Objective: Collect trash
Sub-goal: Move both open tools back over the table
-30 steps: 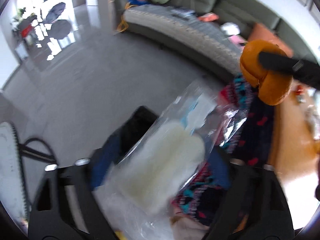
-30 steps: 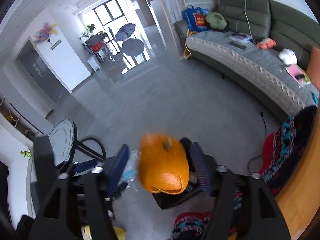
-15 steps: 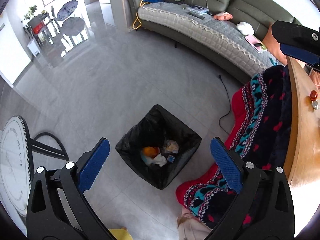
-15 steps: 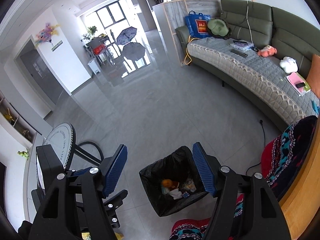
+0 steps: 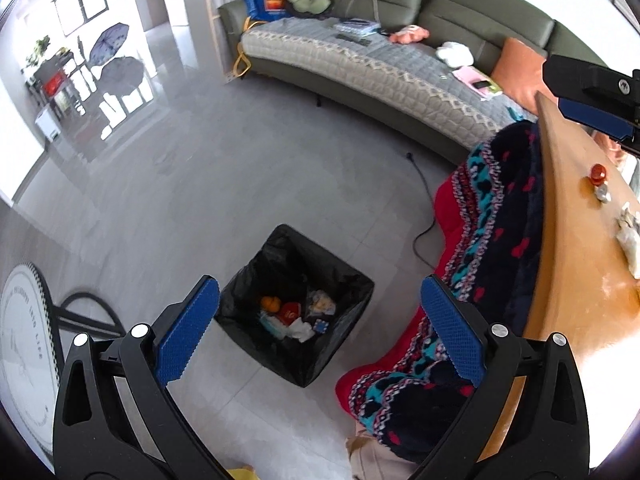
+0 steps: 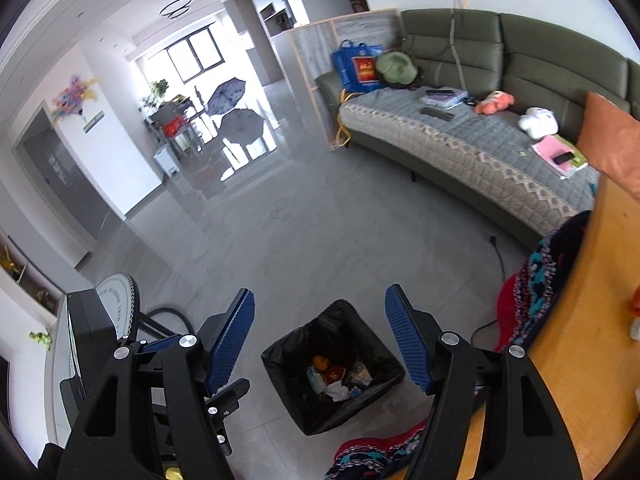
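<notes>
Trash left on the table looks like soft, light crumpled paper, so pinch its middle gently. Your left claw and right claw hang wide and empty above the bin.

Bin trash — too small t'ID

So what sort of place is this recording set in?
Most likely a home living room: a long green sofa with a quilted cover and soft toys, a wooden table with a patterned blanket draped at its edge, and a black-lined trash bin on the tiled floor.
</notes>
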